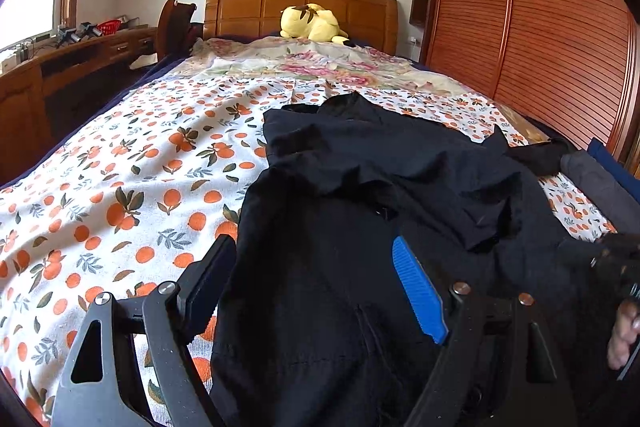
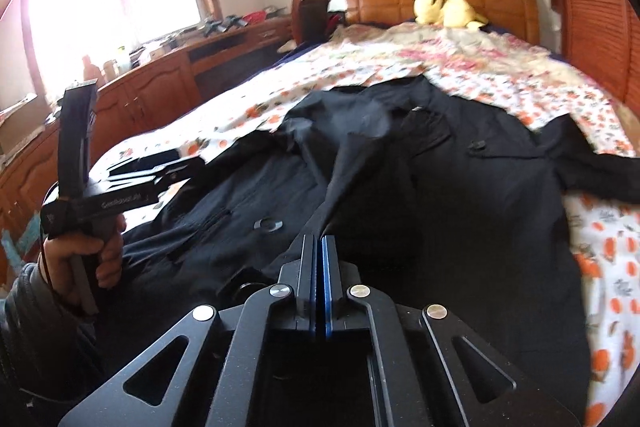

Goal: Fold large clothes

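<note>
You are pinching a ridge of the black coat (image 2: 400, 187) between the clenched fingers of your right gripper (image 2: 319, 247), the cloth lifting into a taut peak. Your left gripper (image 1: 316, 267) is spreading wide, its jaws straddling the coat's near edge without pressing it. The coat is sprawling crumpled across the orange-print bedspread (image 1: 120, 187).
</note>
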The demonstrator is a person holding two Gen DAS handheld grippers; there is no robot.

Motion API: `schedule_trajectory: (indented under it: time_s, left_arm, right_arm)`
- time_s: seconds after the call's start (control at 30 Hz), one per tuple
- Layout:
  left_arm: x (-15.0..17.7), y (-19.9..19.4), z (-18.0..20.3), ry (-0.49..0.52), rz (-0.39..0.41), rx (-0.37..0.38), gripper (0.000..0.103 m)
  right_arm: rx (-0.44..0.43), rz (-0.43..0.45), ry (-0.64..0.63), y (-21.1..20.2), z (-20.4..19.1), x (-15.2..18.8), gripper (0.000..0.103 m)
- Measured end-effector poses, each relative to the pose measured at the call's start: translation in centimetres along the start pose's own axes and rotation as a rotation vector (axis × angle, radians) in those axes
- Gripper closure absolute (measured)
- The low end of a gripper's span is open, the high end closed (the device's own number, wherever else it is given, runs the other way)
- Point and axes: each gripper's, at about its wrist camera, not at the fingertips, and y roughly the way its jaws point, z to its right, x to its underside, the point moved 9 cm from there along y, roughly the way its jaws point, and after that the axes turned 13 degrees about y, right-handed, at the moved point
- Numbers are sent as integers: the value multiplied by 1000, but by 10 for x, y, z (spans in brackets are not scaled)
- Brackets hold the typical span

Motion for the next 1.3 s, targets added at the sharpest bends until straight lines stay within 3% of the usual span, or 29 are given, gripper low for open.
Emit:
schedule_trajectory:
  time_s: [0.17, 0.3, 0.47, 0.57, 0.6, 0.63, 0.73, 1.0, 1.1, 1.17, 1.2, 1.23, 1.3]
  left_arm:
    - [-2, -3, 4, 6, 5, -4, 22]
    - [-5, -8, 13, 21, 15, 6, 22]
    - [-11, -12, 35, 43, 27, 45, 22]
    - [-15, -14, 51, 59, 33, 81, 22]
    - [-15, -15, 57, 64, 35, 96, 22]
    - [-17, -16, 63, 71, 37, 110, 22]
    - [-20, -20, 80, 102, 47, 138, 22]
    - [-26, -35, 110, 158, 72, 200, 22]
    - [-27, -38, 113, 151, 74, 222, 22]
    - [-27, -40, 114, 151, 73, 226, 22]
    - [-27, -41, 113, 153, 72, 224, 22]
    - [-28, -42, 112, 154, 74, 226, 22]
    - [-29, -43, 108, 152, 75, 221, 22]
  right_arm:
    - [138, 66, 36, -22, 41, -16, 101]
    - [298, 117, 56, -39, 80, -26, 101]
    - [319, 128, 94, -49, 91, -29, 95]
    - [329, 126, 84, -51, 84, -27, 71]
    - [326, 128, 80, -53, 83, -25, 55]
    - [328, 128, 78, -54, 82, -24, 47]
    - [337, 105, 62, -54, 75, -18, 44]
    - [396, -11, 52, -57, 77, 12, 44]
    - [382, -68, 78, -51, 79, 23, 44]
    - [377, -98, 78, -48, 77, 27, 66]
    - [364, -107, 77, -48, 74, 27, 84]
    - [341, -110, 74, -49, 67, 25, 93]
    - [309, -93, 65, -59, 55, 18, 96]
